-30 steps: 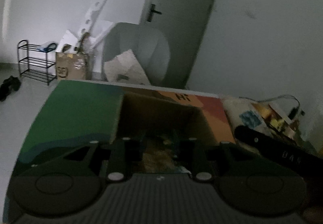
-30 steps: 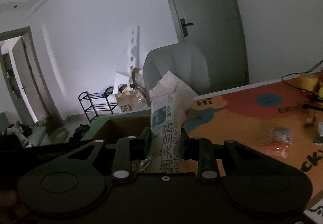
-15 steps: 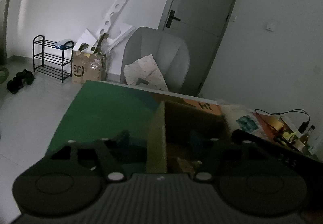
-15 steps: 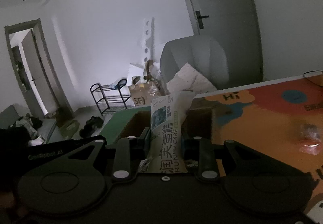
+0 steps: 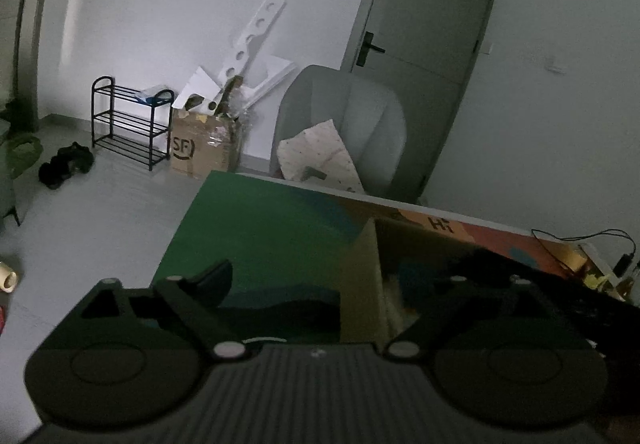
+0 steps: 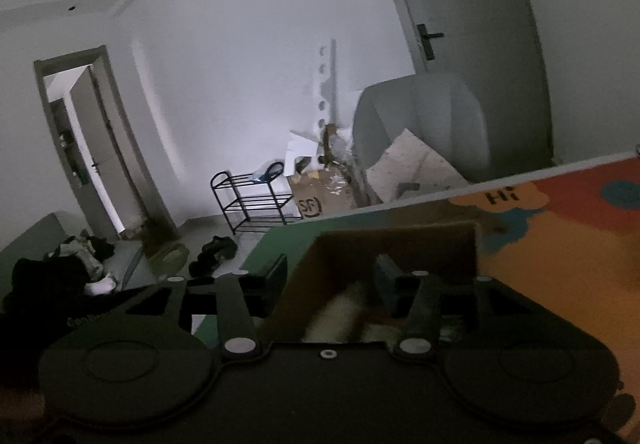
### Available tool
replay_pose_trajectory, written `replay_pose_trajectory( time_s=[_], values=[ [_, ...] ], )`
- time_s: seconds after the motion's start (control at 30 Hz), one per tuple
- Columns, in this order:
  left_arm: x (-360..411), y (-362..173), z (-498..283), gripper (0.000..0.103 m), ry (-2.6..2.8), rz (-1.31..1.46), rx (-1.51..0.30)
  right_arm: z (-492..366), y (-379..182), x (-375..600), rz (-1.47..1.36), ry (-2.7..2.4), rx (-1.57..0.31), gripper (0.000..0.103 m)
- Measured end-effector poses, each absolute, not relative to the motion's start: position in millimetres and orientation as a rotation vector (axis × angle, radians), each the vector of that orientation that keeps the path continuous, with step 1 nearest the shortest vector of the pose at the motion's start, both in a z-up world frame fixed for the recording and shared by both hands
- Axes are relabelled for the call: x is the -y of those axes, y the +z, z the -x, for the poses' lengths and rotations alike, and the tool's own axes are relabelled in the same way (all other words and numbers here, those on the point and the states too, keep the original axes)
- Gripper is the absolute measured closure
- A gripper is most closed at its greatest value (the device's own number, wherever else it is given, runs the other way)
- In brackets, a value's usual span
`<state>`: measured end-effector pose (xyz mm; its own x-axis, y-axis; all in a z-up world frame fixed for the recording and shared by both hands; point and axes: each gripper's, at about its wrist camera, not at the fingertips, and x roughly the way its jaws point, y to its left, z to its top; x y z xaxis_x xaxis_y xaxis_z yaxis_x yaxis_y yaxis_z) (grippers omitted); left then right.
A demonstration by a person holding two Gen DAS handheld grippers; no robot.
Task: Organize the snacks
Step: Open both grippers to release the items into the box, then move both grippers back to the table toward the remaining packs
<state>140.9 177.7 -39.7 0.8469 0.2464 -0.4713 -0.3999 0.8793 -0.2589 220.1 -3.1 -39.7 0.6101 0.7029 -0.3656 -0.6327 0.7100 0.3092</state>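
An open brown cardboard box [image 5: 360,276] [image 6: 392,244] stands on a green and orange table mat [image 5: 260,224] [image 6: 560,264]. My left gripper [image 5: 342,276] is open and its jaws are still opening. The box's left wall stands between its fingers without touching either pad. The jaws of my right gripper [image 6: 330,276] are opening over the box. A white snack bag [image 6: 340,316], blurred, lies low inside the box between its fingers, free of both pads. My right gripper shows as a dark shape [image 5: 580,296] at the right of the left wrist view.
Behind the table stand a grey chair [image 5: 344,124] holding a sheet of cardboard, an SF carton [image 5: 200,152] and a black shoe rack [image 5: 128,124]. Cables and small items [image 5: 592,264] lie at the table's right end. Shoes and clothes [image 6: 212,248] lie on the floor.
The left gripper opened wide and shifted left, so the box wall is now between its fingers. The right gripper opened and let go of the white bag, which dropped into the box.
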Motion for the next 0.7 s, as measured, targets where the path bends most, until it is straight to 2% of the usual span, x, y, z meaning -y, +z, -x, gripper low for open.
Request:
replay_pose_trajectory(
  time_s=[0.13, 0.37, 0.5, 0.7],
  values=[
    [-170, -39, -145, 0.01, 0.335, 0.352, -0.447, -222, -42, 20, -0.131, 0.708, -0.5, 0.032],
    [-143, -35, -153, 0.007, 0.284, 0.317, -0.438, -218, -45, 51, -0.09, 0.582, -0.493, 0.012],
    [-126, -33, -160, 0.005, 0.262, 0.305, -0.441, -219, -44, 73, -0.091, 0.526, -0.482, 0.004],
    [-98, -30, -174, 0.004, 0.208, 0.275, -0.448, -223, -46, 102, -0.103, 0.464, -0.48, 0.0]
  ],
)
